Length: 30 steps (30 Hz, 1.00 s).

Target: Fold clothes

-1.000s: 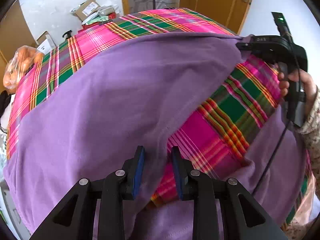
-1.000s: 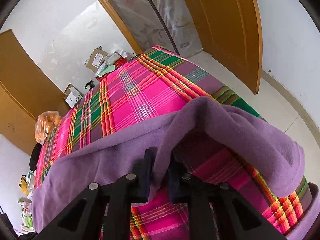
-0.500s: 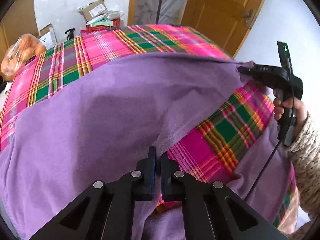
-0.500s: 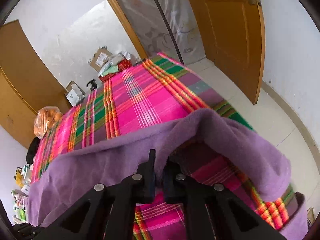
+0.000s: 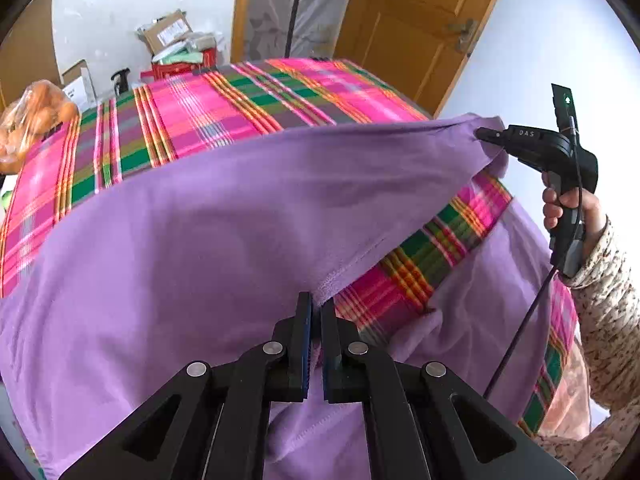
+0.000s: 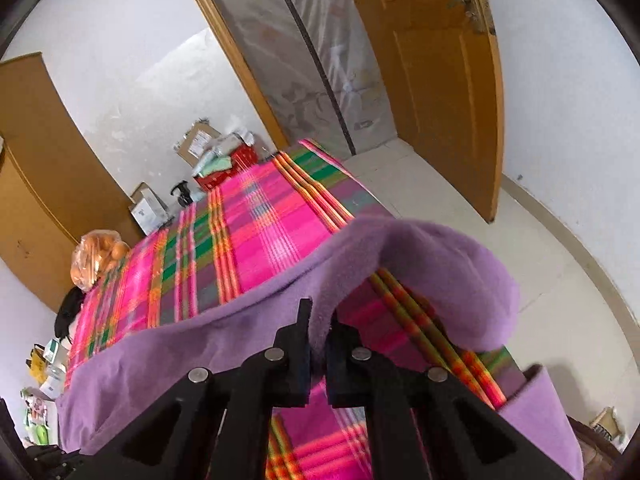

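A purple fleece garment lies spread over a table with a pink, green and orange plaid cloth. My left gripper is shut on the garment's near hem, which rises between its pads. At the right of the left wrist view, my right gripper, held by a hand in a speckled sleeve, pinches the same hem further along and holds it up. In the right wrist view my right gripper is shut on the purple garment, whose edge arches above the plaid cloth.
A bag of oranges sits at the table's far left corner. Cardboard boxes and a red box are stacked on the floor beyond the table. A wooden door stands open to the right, with bare floor beside the table.
Both grippers closed on the garment's hem, the left from clearly open jaws. Since then both have lifted the hem, so the fabric edge now hangs clear of the plaid cloth.
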### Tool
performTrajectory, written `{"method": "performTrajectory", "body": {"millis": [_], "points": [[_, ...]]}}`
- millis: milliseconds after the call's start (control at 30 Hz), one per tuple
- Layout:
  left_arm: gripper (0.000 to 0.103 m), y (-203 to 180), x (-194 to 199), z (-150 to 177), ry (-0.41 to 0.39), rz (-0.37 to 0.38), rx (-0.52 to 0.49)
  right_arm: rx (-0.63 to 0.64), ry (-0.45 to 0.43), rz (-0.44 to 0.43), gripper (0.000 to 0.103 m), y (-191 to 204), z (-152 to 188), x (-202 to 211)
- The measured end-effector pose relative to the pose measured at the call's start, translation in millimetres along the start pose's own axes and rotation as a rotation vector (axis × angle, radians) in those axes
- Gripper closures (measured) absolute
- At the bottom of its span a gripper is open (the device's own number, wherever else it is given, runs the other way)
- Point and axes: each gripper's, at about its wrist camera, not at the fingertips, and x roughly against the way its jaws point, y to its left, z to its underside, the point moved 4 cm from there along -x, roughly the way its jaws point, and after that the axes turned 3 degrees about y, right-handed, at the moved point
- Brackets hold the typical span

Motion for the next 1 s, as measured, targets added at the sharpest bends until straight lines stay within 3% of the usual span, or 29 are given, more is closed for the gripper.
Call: {"method": "performTrajectory", "body": {"millis": [233,500,800,1000], "points": [[0.099,-10.0,-14.5,6.5,0.06,0.002,-0.039,-0.048,0.051,0.03,0.098,-24.0,19.6,-13.6],[0.099,-8.8,-24.0,9.1,0.107,-0.005,-0.046,-0.12,0.064,-0.004,0.092,-54.1,31.4,-14.2],[0.099,-7.9,-25.2,9.9,0.108,0.004,-0.033,-0.147,0.0,0.015,0.09,-75.4,31.3,2.7],[0.099,-7.4,-28.7,9.3,0.115,0.009,-0.009,-0.232,-0.041,0.016,0.089,-97.9,24.7,10.8]]}}
